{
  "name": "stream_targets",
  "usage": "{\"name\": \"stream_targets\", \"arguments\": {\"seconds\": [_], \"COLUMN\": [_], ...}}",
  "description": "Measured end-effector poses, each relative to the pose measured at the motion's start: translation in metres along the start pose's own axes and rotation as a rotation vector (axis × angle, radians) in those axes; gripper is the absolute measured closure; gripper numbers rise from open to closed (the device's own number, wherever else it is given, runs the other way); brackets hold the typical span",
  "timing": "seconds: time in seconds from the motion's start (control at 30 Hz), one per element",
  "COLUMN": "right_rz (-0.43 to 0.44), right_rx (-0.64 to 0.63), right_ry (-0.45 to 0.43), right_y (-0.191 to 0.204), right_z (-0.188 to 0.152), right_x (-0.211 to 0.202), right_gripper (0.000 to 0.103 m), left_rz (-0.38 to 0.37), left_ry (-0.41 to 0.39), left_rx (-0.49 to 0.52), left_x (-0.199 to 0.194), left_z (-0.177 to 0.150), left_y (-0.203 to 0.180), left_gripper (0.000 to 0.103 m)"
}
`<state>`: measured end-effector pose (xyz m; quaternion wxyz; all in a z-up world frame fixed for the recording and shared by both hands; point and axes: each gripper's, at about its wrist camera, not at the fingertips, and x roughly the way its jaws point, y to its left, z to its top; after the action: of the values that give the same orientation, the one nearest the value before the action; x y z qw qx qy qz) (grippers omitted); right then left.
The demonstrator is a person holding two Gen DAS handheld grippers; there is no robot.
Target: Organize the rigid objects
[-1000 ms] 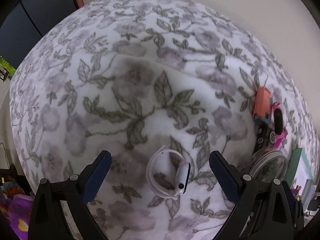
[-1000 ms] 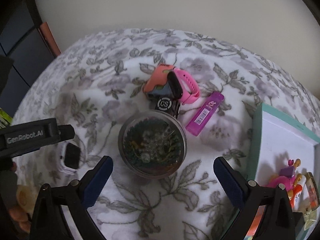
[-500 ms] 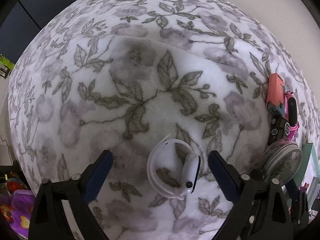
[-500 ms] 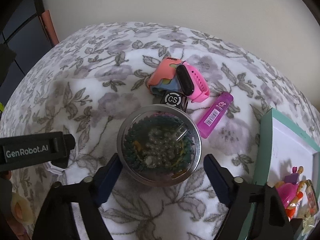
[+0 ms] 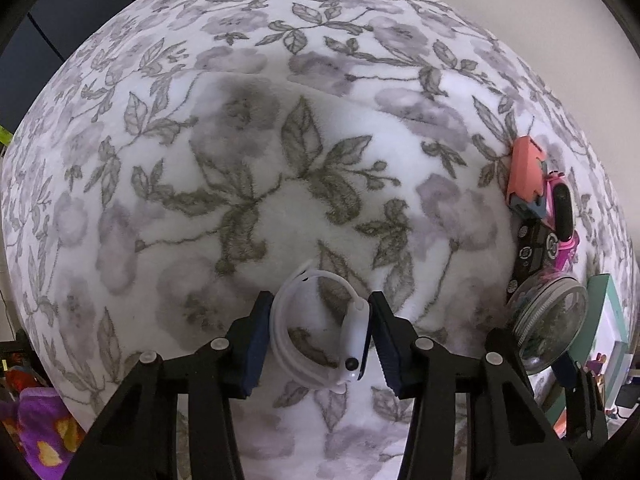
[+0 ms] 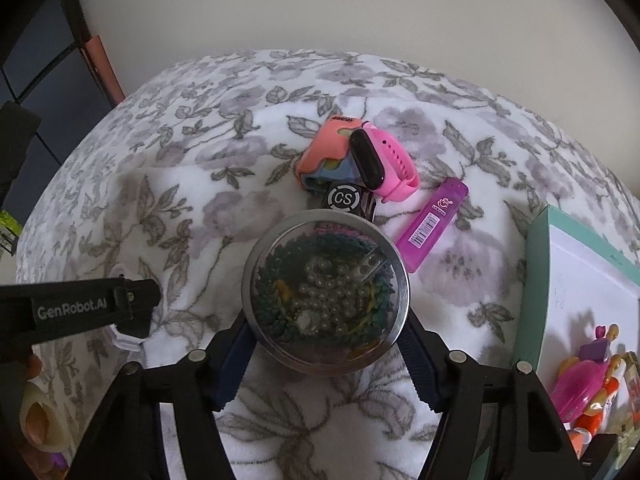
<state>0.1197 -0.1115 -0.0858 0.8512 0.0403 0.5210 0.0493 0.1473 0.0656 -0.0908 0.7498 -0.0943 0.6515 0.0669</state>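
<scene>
Between the closing left hand-held gripper (image 5: 318, 338) pads sits a white watch (image 5: 320, 336).

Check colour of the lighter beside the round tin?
Purple lighter, with a barcode; clearest in the right wrist view.

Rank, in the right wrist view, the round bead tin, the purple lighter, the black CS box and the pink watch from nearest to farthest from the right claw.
1. Round bead tin: between the fingers of the right claw, which is closing on it.
2. Black CS box: just beyond the tin's far rim.
3. Purple lighter: beyond and to the right; roughly level with the box, hard to separate.
4. Pink watch: farthest back.
</scene>
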Motion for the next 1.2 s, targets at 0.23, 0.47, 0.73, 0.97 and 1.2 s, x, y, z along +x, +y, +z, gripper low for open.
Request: {"name": "stream_targets", "arguments": {"seconds": [0.23, 0.47, 0.73, 0.97, 1.2], "right_rz": [0.054, 0.085, 0.105, 0.092, 0.097], "right_rx": [0.033, 0.071, 0.152, 0.149, 0.2], "right_ry": [-0.023, -0.079, -0.065, -0.068, -0.102], "right_y": [-0.009, -0.028, -0.055, -0.061, -0.079], "right_z": [0.005, 0.015, 0.015, 0.015, 0.017], "right_x": [-0.022, -0.051, -0.048, -0.048, -0.055], "right_gripper": [0.032, 0.063, 0.061, 0.061, 0.06], "left_rz": [-0.048, -0.082, -0.091, -0.089, -0.103], "left_ry": [-0.036, -0.105, -0.099, -0.089, -0.075], "left_rx": [0.005, 0.01, 0.01, 0.005, -0.017], "left_x": [-0.018, -0.045, -0.048, -0.043, -0.041], "left_z": [0.005, 0.009, 0.011, 0.008, 0.01], "left_y": [-0.007, -0.015, -0.02, -0.018, -0.018], "left_gripper": [0.054, 0.054, 0.054, 0.054, 0.054]}}
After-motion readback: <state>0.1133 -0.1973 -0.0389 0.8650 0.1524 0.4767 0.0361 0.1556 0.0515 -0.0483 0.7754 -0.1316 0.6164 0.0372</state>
